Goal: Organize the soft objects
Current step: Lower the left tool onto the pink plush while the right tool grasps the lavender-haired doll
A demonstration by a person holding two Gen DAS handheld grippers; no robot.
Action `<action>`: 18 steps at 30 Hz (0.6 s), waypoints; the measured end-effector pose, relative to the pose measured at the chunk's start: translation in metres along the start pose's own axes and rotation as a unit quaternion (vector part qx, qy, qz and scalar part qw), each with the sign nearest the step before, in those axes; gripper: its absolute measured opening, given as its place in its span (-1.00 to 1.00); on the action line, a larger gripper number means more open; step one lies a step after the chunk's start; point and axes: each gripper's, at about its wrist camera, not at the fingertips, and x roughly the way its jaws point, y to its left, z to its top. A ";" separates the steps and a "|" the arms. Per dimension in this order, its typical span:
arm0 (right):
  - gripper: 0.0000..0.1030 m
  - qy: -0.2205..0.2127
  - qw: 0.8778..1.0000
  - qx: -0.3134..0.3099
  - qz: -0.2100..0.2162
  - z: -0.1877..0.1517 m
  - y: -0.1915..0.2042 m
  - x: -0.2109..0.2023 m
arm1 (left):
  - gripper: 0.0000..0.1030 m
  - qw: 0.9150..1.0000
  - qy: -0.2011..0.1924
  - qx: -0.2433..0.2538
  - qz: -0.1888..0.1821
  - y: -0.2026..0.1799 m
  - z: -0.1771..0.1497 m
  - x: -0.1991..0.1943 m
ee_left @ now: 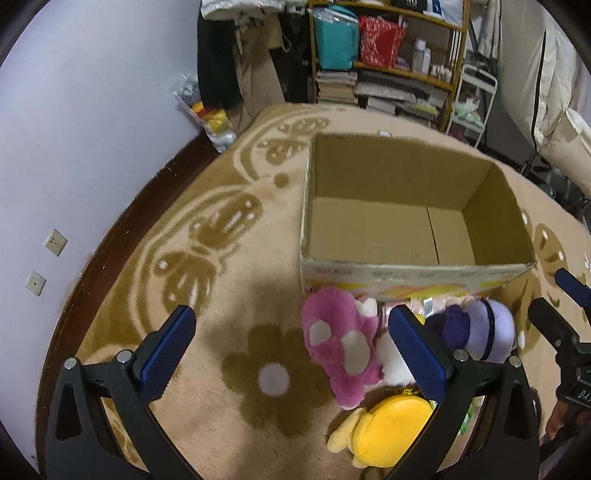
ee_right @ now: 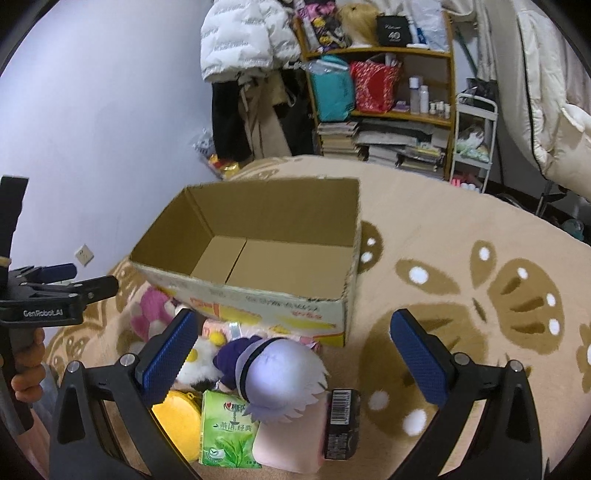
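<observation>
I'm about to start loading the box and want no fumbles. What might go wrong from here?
The toys lie packed together: closing on the purple plush may also catch the green tissue pack beside it. The pink plush sits against the cardboard box, so the left tool might nudge the box.

My left claw (ee_right: pixel 55 284) reads "GenRobot.AI" on its body. A black box (ee_right: pixel 393 31) on the far shelf top shows "40".

1. You're on a tan rug (ee_left: pixel 229 369) with brown butterfly and flower patterns.
2. Pale lilac wall (ee_left: pixel 92 110), two sockets.
3. Wooden shelf (ee_right: pixel 380 110) behind, cluttered, books stacked below.
</observation>
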 end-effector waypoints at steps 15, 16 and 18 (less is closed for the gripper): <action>0.89 0.073 0.997 -0.016 0.012 -0.022 0.009 0.048 | 0.99 0.997 0.072 -0.019 -0.020 -0.005 -0.006 0.047; 0.89 0.074 0.997 -0.020 0.009 -0.023 0.009 0.049 | 0.99 0.997 0.076 -0.018 -0.021 -0.005 -0.006 0.049; 0.89 0.074 0.997 -0.020 0.011 -0.024 0.009 0.049 | 0.99 0.996 0.081 -0.016 -0.021 -0.006 -0.008 0.054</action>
